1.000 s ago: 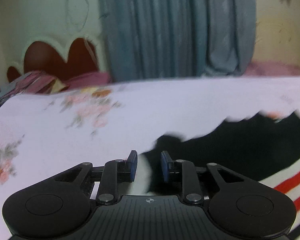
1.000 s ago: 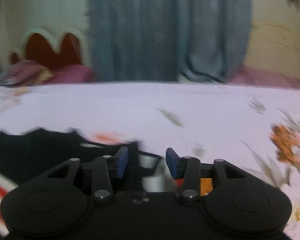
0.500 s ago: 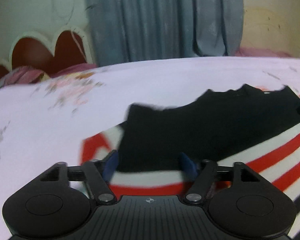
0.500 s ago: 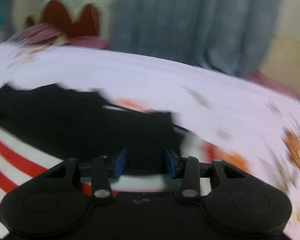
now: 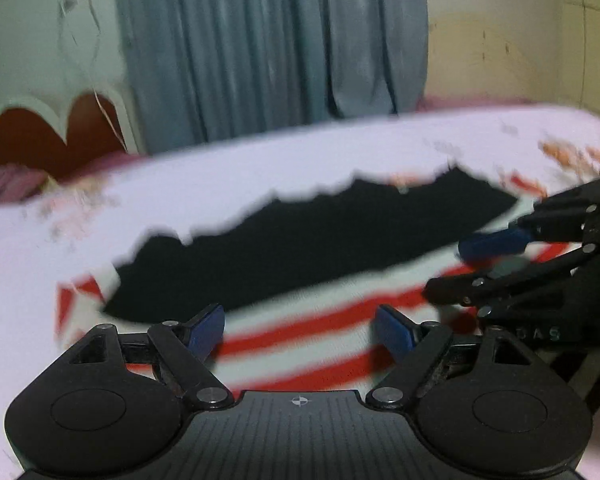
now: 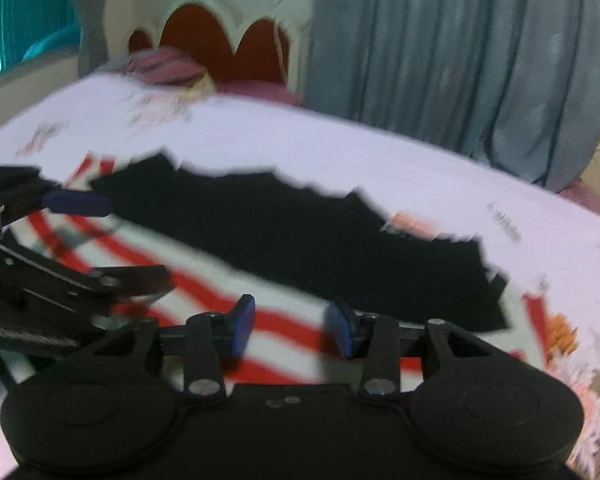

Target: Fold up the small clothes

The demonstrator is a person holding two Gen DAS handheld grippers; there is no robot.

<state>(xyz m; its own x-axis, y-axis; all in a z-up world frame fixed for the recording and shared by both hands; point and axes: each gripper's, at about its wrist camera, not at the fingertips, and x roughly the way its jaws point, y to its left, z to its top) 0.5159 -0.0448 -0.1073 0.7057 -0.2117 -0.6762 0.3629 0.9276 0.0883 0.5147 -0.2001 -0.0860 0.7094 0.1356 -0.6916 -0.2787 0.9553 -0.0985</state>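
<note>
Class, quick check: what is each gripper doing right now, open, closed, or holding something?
Left gripper: open, jaws just opened wide, gripping nothing, above the striped garment.
Right gripper: open, part-way, pads not pressing the garment.

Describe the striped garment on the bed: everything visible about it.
The striped garment is soft knit-looking fabric with red and white bands. A black part with a jagged far edge lies across its upper area; whether that is a folded-over layer cannot be told. It lies spread fairly flat on the floral bedsheet. Both hand-held grippers hover at its near edge, the left hand-held gripper and the right hand-held gripper, jaws apart; no pad visibly pinches it. Motion blur hides finer detail.
</note>
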